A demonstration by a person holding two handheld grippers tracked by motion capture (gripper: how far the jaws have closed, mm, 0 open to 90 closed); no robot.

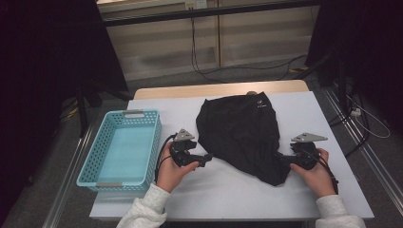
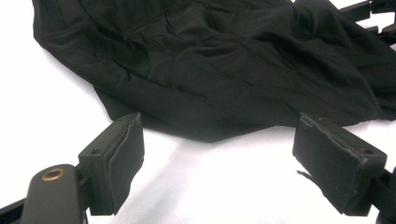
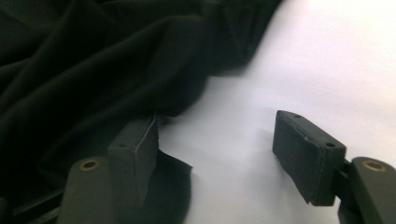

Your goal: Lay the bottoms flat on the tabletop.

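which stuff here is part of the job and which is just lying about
In the job: crumpled black cloth garment; left claw, open beside it; right claw, open at its edge.

Lying about: light blue plastic mesh basket; black cables on the floor.

Pale grey fleece sleeves [image 1: 142,211], black fingers [image 2: 116,158] (brass-ringed screw holes), grey three-cornered plates [image 1: 309,137]

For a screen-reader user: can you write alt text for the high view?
A crumpled black garment lies on a white table, with a handheld gripper at each lower side, left gripper and right gripper. An empty blue basket sits at the left.
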